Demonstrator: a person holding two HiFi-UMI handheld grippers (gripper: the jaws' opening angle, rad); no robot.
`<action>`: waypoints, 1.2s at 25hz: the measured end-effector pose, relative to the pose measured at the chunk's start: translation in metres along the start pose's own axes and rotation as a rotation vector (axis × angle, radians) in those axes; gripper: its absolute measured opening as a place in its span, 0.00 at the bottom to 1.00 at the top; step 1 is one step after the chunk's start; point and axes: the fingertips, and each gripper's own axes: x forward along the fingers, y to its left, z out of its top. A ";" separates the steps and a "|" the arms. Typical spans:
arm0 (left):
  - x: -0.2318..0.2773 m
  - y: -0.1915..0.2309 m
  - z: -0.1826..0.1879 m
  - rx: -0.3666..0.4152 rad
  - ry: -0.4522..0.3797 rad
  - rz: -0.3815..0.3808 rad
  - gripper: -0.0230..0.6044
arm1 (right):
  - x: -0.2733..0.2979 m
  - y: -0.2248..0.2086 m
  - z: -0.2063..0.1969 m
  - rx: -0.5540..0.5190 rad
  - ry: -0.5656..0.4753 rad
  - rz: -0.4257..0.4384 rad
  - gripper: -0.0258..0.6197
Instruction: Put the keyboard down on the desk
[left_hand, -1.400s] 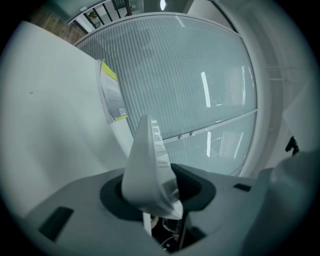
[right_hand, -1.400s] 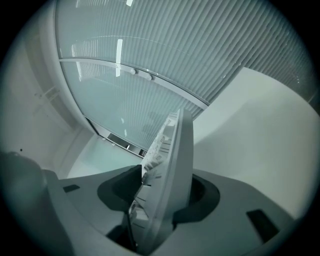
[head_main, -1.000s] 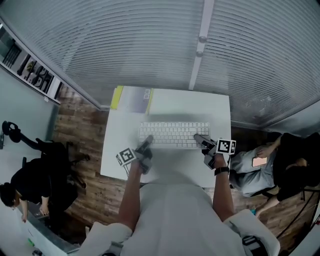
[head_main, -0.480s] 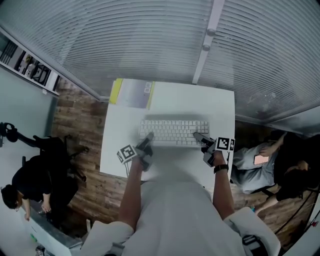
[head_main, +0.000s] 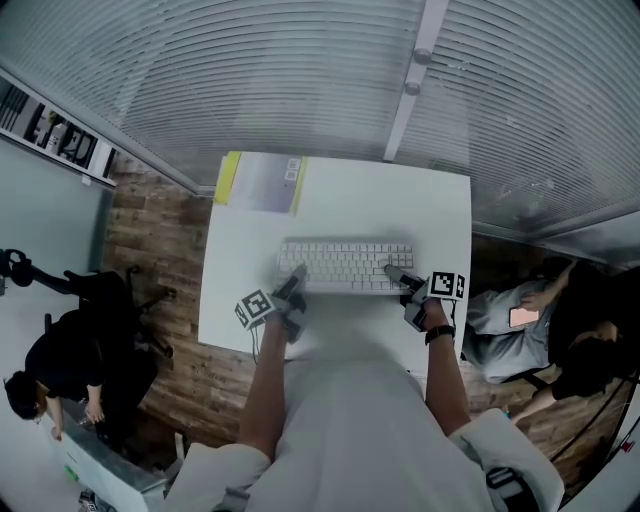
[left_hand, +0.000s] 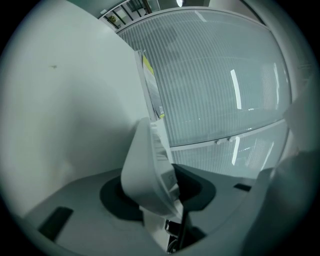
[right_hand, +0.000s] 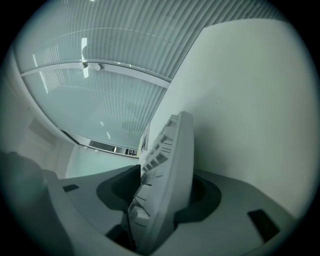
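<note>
A white keyboard (head_main: 345, 267) stretches left to right over the middle of the white desk (head_main: 340, 205), with a soft shadow along its far edge. Whether it rests on the desk or hangs just above it I cannot tell. My left gripper (head_main: 293, 285) is shut on the keyboard's left end. My right gripper (head_main: 395, 275) is shut on its right end. In the left gripper view the keyboard's edge (left_hand: 145, 170) stands upright between the jaws of the left gripper (left_hand: 160, 197). In the right gripper view the keyboard (right_hand: 167, 180) with its keys runs away from the right gripper (right_hand: 160, 202).
A grey booklet with a yellow edge (head_main: 262, 183) lies at the desk's far left corner. A ribbed glass wall (head_main: 400, 90) rises behind the desk. One person (head_main: 500, 325) sits to the right, another (head_main: 60, 370) at the lower left, on wooden floor (head_main: 150, 230).
The keyboard and both grippers have drawn slightly toward the desk's near edge, away from the booklet. Both grips look unchanged.
</note>
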 end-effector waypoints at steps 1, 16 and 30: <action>0.001 0.000 0.000 -0.001 0.001 0.004 0.28 | 0.000 -0.001 0.000 0.008 0.000 0.001 0.38; 0.001 0.019 -0.003 -0.191 -0.075 0.036 0.27 | 0.001 -0.019 0.000 0.050 0.042 -0.081 0.43; 0.005 0.024 -0.002 -0.193 -0.072 0.037 0.27 | -0.049 -0.037 0.000 -0.148 -0.024 -0.339 0.53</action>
